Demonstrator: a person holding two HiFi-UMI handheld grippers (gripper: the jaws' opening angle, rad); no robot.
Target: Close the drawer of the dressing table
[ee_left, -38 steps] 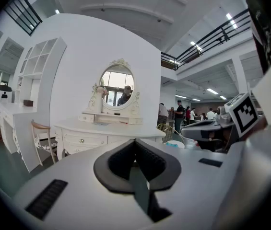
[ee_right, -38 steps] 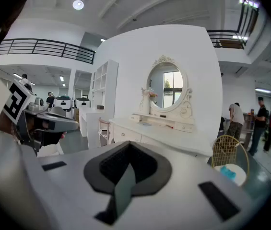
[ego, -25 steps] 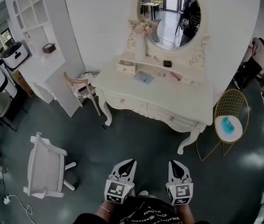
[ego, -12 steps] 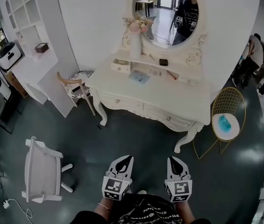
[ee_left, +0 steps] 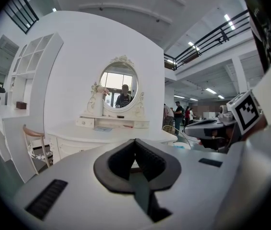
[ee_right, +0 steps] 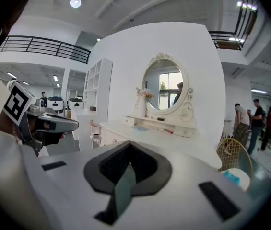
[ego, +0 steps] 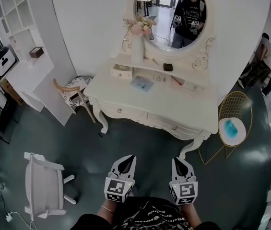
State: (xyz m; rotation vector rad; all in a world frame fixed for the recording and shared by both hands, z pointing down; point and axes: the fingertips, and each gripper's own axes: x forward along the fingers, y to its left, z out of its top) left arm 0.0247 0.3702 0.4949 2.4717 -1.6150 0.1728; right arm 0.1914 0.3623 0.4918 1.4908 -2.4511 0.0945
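Note:
The white dressing table (ego: 125, 92) stands against the wall under an oval mirror (ego: 171, 16). On its upper shelf, at the left end, a small drawer (ego: 121, 71) stands pulled out; the left gripper view shows this drawer (ee_left: 85, 122) and the right gripper view shows it too (ee_right: 129, 120). Both wide front drawers look pushed in. My left gripper (ego: 129, 158) and right gripper (ego: 179, 160) hang side by side over the dark floor, well short of the table and pointing at it. Both are shut, with nothing between the jaws of the left gripper (ee_left: 135, 142) or the right gripper (ee_right: 128, 144).
A white chair (ego: 41, 183) stands at the lower left. A wooden chair (ego: 73, 92) sits by the table's left end and a gold wire chair (ego: 234, 123) with a blue cushion by its right end. A vase of flowers (ego: 137, 42) tops the shelf. People (ego: 269, 66) stand at the far right.
Both grippers have moved forward together toward the dressing table, which now shows nearer and lower in the head view. Their jaws stay shut.

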